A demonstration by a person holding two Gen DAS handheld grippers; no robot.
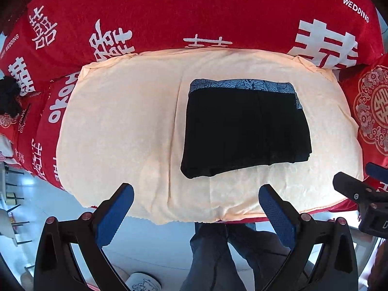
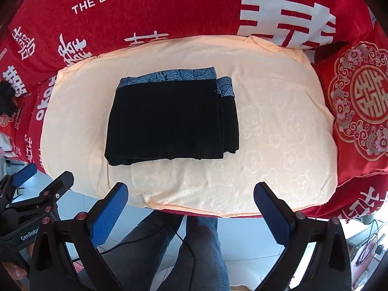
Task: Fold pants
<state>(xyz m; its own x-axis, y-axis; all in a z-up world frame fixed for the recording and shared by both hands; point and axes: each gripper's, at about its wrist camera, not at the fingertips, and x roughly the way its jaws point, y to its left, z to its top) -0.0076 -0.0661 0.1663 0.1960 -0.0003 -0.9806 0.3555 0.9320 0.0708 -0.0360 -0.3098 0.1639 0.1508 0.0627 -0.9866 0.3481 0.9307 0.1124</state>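
- Lying folded into a thick rectangle, the black pants with a blue patterned waistband [image 1: 246, 131] [image 2: 171, 118] rest on the pale peach towel-like cloth [image 1: 121, 126] [image 2: 278, 126]; in the left wrist view they are at about 1 o'clock from the picture's centre, in the right wrist view at about 11 o'clock.
- The waistband is on the far edge, toward 12 o'clock, and the layered black edges show at the near edge and on the side toward 3 o'clock.
- The peach cloth covers a red sofa cover with white characters and the words "THE BIGDAY" [image 1: 174, 12] [image 2: 169, 12].
- A red cushion with a round flower pattern [image 1: 373, 111] [image 2: 359, 111] lies at 3 o'clock, just beside the cloth.
- The left gripper [image 1: 195, 208] hangs near the front edge of the cloth, apart from the pants; its blue padded fingers [image 1: 115, 214] are spread wide and hold nothing.
- The right gripper [image 2: 190, 208] is in a similar place, its blue fingers [image 2: 110, 213] also wide apart and empty.
- Below, at 6 o'clock, the person's legs in dark jeans [image 1: 218, 254] [image 2: 194, 247] stand on a light tiled floor [image 1: 48, 203].
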